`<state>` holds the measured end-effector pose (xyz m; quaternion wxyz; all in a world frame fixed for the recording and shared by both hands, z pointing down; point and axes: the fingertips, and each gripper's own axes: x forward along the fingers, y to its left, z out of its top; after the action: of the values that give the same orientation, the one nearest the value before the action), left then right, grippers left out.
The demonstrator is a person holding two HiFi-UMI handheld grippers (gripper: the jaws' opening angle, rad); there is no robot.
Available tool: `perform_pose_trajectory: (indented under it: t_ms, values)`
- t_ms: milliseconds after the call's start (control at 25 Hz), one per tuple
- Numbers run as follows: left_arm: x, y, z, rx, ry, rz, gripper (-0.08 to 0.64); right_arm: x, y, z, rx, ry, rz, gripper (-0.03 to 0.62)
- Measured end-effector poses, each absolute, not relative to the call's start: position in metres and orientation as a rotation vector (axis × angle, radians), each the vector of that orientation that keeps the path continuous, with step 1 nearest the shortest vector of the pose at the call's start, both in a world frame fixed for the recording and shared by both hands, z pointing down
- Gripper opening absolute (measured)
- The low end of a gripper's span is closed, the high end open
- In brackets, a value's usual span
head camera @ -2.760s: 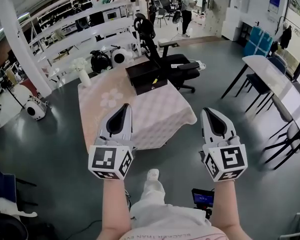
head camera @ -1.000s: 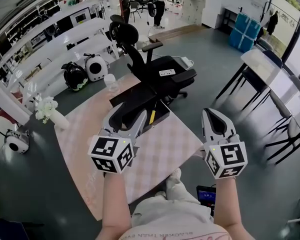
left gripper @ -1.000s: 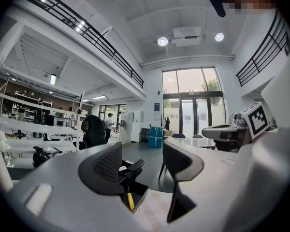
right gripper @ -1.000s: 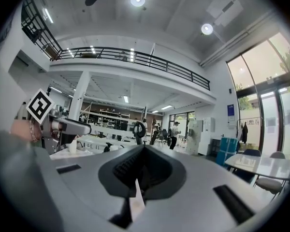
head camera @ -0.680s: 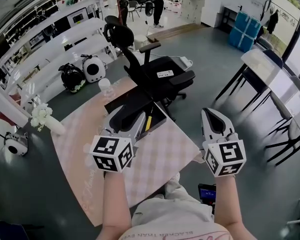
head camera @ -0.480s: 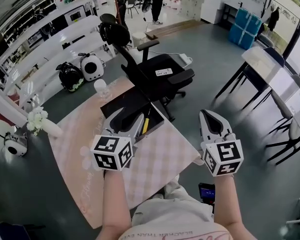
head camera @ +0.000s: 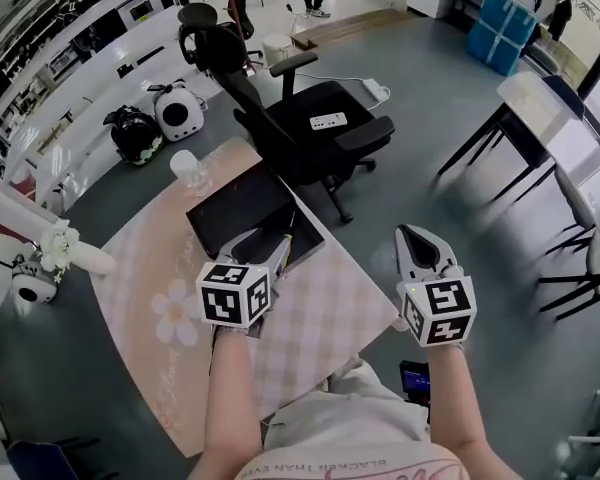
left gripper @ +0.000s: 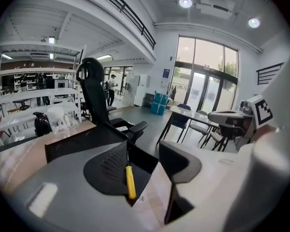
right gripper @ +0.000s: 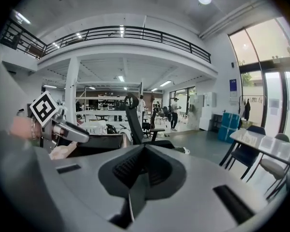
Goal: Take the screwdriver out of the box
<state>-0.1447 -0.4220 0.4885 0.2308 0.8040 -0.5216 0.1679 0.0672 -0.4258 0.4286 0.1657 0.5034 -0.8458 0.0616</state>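
A black open box (head camera: 235,203) lies on the pink checked table (head camera: 320,318). Along the box's right inner edge lies the screwdriver (head camera: 286,249), with a yellow handle (left gripper: 130,180). My left gripper (head camera: 260,243) hangs over the box's near right corner. In the left gripper view its jaws (left gripper: 145,166) are apart and closing, with the handle lying between and below them, untouched. My right gripper (head camera: 417,238) hovers off the table's right edge, shut (right gripper: 140,163) and holding nothing.
A black office chair (head camera: 310,118) stands just behind the box. On the table's far side are a clear bottle (head camera: 185,165) and a white vase of flowers (head camera: 65,253). Dark tables and chairs (head camera: 550,118) stand to the right.
Both grippers have come down and forward toward the table. The left one now sits over the box by the screwdriver, and its jaws have narrowed a little. The box looks nearer.
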Motion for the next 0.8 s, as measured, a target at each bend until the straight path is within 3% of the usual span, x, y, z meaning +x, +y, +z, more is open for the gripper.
perform_pose_trajectory:
  t_ms: [800]
  values:
    - [-0.140, -0.451, 0.630, 1.885, -1.175, 0.863, 0.172, 0.097, -0.453, 0.510, 1.400, -2.289, 0.366, 0.008]
